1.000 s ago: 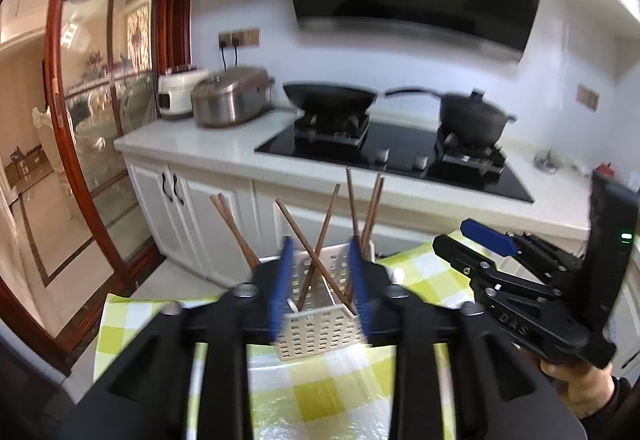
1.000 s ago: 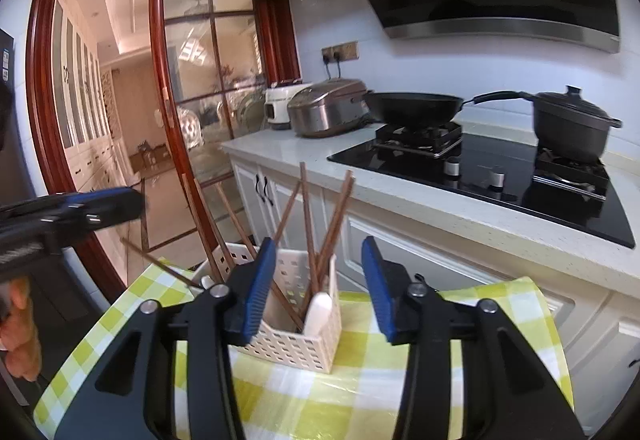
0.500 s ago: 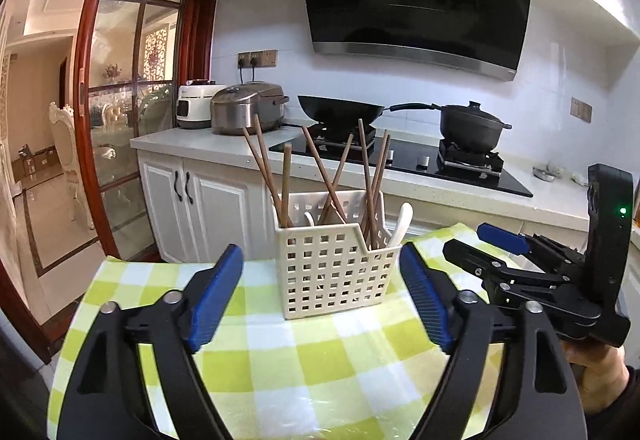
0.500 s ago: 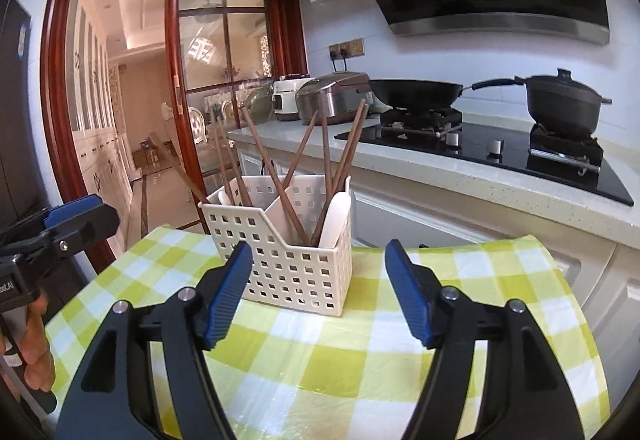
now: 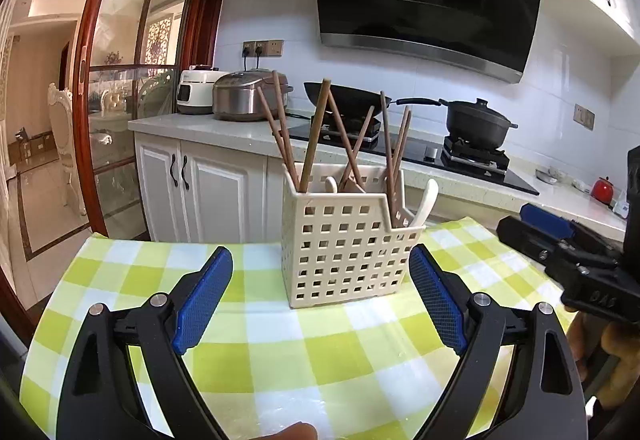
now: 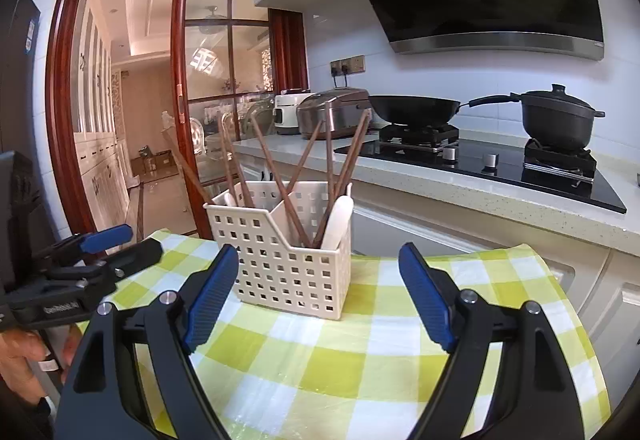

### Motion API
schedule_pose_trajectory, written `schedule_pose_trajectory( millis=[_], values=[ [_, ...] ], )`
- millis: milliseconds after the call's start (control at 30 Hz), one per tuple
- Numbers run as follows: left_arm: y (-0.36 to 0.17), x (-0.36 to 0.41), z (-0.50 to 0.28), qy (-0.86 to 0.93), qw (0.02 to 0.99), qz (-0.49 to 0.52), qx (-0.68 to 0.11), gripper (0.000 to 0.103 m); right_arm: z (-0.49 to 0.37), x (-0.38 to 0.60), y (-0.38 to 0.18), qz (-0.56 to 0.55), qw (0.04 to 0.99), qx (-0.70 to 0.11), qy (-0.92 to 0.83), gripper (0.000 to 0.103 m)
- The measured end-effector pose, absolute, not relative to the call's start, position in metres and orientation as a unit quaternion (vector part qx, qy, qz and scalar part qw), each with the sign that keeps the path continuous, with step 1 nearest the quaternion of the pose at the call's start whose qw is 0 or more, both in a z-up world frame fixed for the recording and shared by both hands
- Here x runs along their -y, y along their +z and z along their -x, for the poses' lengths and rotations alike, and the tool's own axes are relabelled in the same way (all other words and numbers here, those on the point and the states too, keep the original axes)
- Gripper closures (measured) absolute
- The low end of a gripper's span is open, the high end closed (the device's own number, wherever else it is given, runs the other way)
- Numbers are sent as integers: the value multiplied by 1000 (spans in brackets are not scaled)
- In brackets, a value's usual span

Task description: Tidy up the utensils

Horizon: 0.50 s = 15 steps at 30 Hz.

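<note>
A cream perforated utensil basket stands upright on the green-checked tablecloth. It holds several brown chopsticks and a white spoon. My left gripper is open and empty, just short of the basket. My right gripper is open and empty, its fingers level with the basket but apart from it. Each gripper shows in the other's view: the right one at the right edge, the left one at the left edge.
Behind the table runs a white counter with a rice cooker, a wok and a black pot on a hob. A glass door with red wood frame is at the left.
The left gripper let go of the basket, opened wide and backed away. The right gripper also drew back. The basket now stands on the cloth.
</note>
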<state>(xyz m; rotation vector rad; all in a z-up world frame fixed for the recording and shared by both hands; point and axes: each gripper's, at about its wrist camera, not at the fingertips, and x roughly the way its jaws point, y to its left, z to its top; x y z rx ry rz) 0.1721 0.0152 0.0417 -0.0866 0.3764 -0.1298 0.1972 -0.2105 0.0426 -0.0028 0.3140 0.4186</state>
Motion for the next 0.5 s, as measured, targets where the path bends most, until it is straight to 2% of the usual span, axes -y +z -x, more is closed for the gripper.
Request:
schedule_pose_trajectory(
  millis=[500],
  values=[
    [41, -13, -168, -68, 979, 49, -188, 19, -202, 214, 42, -3, 966, -157, 205, 23]
  ],
)
